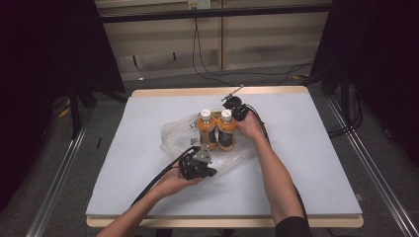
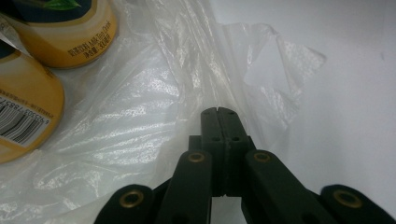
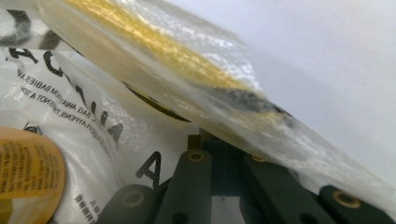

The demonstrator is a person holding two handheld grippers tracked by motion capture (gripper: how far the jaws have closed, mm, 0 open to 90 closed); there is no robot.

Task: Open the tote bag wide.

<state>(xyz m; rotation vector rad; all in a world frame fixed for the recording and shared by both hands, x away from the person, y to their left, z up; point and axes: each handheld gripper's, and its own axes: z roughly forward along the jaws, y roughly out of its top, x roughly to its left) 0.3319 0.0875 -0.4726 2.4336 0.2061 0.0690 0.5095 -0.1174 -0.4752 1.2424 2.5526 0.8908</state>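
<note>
Bottles (image 1: pixel 218 130) of orange drink, two of them with white caps, stand upright side by side on a clear plastic bag (image 1: pixel 174 134) in the middle of the grey worktop (image 1: pixel 306 163), as the high view shows. The left hand-held gripper (image 1: pixel 196 165) lies at the bag's near edge; the right hand-held gripper (image 1: pixel 237 109) is just behind the bottles.

From the left gripper view, the jaws are pressed together, seemingly pinching the thin film (image 2: pixel 154 116).

From the right gripper view, the film (image 3: pixel 84 116) covers the jaw tips, so I cannot tell their state. I think both edges should be lifted evenly, so the bottles do not tip.
</note>
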